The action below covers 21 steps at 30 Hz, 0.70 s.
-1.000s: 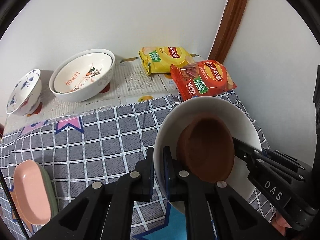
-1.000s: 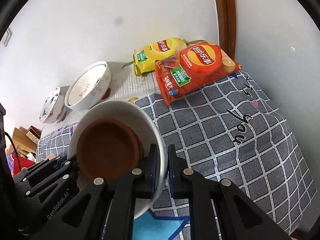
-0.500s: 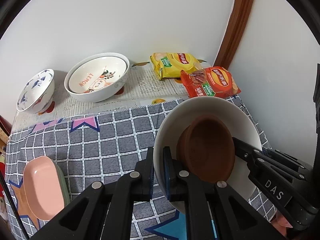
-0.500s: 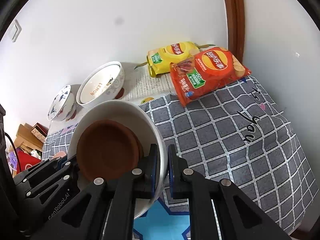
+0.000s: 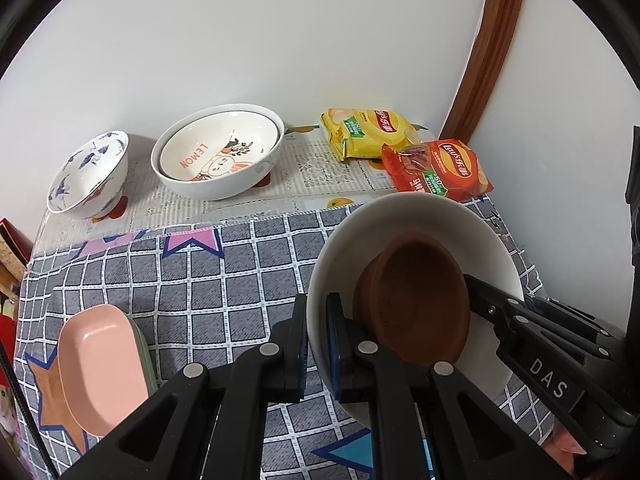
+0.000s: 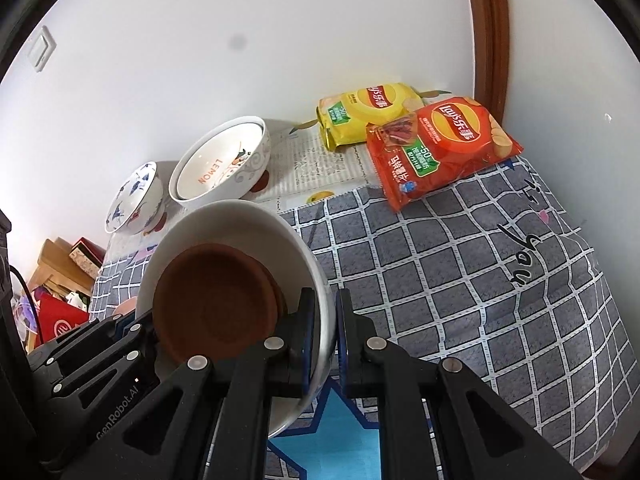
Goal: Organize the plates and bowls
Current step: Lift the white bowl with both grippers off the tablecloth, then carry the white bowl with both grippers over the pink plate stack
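A large white bowl (image 5: 360, 236) hangs above the checked cloth, with stacked brown dishes (image 5: 416, 292) lying inside it. My left gripper (image 5: 317, 332) is shut on the bowl's left rim, one finger inside and one outside. In the right wrist view the same white bowl (image 6: 240, 224) and brown dishes (image 6: 216, 304) fill the lower left. There my right gripper (image 6: 325, 332) is shut on the right rim. The bowl tilts slightly between the two grips.
Against the back wall stand two nested "LEMON" bowls (image 5: 218, 160) and a blue-patterned bowl (image 5: 88, 176). A pink dish on a green one (image 5: 100, 364) lies at the front left. Yellow (image 5: 368, 132) and red (image 5: 440, 168) chip bags fill the back right corner.
Both grippers have carried the white bowl to the left and a little back from the wall, so more of the table's left side shows. Both grips are unchanged.
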Tool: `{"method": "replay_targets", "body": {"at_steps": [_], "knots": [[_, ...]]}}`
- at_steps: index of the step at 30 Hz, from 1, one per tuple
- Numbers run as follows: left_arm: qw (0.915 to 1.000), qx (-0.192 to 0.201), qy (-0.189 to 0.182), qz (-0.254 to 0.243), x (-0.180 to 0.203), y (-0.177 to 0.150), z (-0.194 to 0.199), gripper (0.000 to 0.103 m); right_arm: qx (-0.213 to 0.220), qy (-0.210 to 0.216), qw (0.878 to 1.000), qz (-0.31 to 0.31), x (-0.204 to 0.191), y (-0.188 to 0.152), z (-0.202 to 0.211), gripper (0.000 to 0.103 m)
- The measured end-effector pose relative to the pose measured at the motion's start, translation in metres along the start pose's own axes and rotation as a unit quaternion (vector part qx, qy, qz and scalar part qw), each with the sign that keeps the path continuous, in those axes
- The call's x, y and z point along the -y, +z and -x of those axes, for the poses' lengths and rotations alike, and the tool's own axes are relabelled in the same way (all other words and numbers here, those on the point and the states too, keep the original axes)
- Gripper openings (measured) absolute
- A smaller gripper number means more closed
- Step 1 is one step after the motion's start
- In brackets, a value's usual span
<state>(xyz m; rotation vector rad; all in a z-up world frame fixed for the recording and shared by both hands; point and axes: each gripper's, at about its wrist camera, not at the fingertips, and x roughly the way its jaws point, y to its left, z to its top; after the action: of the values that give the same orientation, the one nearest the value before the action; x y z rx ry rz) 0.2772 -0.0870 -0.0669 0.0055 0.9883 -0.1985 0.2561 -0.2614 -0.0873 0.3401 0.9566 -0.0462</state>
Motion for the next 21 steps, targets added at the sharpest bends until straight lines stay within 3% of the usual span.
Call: {"method": "replay_targets", "body": {"at_steps": [21], "knots": [[0.9997,0.006,0.016,0.018,-0.034,-0.007,0.008,0.009,-0.003,0.012,1.0,0.023,-0.036,-0.004,-0.01,0.01]]}}
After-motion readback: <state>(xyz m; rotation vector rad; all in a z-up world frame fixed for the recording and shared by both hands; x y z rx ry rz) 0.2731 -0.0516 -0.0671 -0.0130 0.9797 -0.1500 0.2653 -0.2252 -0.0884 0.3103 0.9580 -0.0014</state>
